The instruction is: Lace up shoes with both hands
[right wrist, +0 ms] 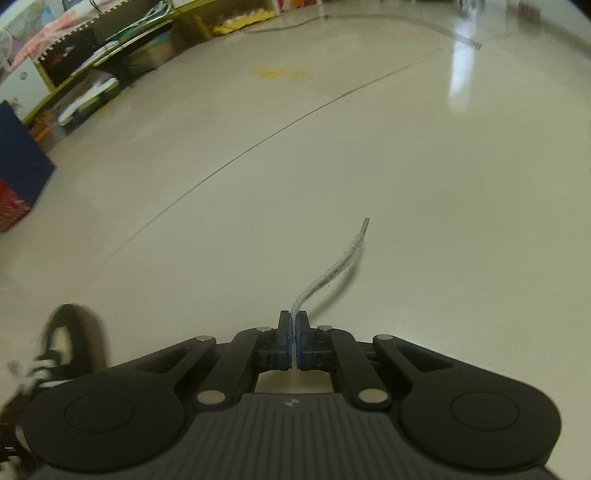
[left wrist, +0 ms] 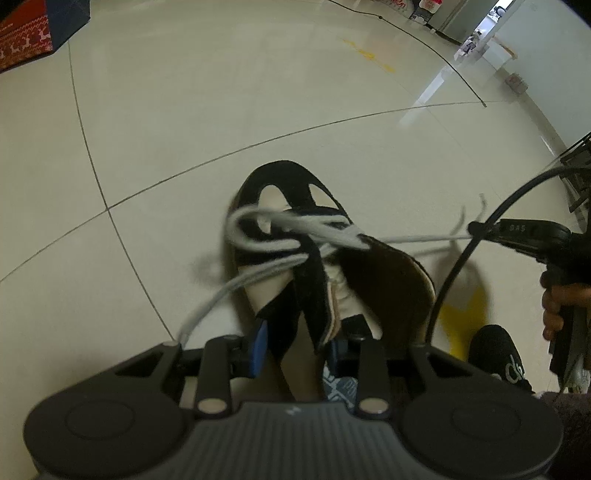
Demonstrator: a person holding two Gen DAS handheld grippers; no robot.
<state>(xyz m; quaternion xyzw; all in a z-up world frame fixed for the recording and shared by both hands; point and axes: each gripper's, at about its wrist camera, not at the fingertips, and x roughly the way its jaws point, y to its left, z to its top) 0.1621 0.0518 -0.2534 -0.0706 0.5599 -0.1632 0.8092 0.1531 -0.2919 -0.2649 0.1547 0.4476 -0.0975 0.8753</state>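
Floor tiles [left wrist: 258, 92], pale and glossy, fill the left wrist view, and a black and cream shoe [left wrist: 291, 229] stands on them with its toe pointing away from the camera. The left hand-held gripper [left wrist: 299, 347] sits low over the shoe's collar, its blue pads partly apart with the black tongue [left wrist: 314, 295] between them; the pads seem to press on it, though the near parts of the shoe blur there. A white lace [left wrist: 295, 225] crosses the top eyelets, one strand sagging down to the left, another drawn taut to the right toward the right hand-held gripper [left wrist: 476, 227], which a hand [left wrist: 554, 306] holds at the frame's right edge. A black cable [left wrist: 465, 254] arcs in front of that gripper, a yellow mark [left wrist: 461, 317] lies on the floor beneath it, and a red and blue box [left wrist: 33, 33] stands in the far left corner. In the right wrist view, the right hand-held gripper [right wrist: 294, 325] has its jaws fully closed on the lace [right wrist: 332, 269], whose free end with its aglet curves up and forward past the pads. The shoe [right wrist: 70, 343] shows blurred at the lower left, well apart from the fingertips, and cluttered shelves [right wrist: 110, 55] line the far wall.
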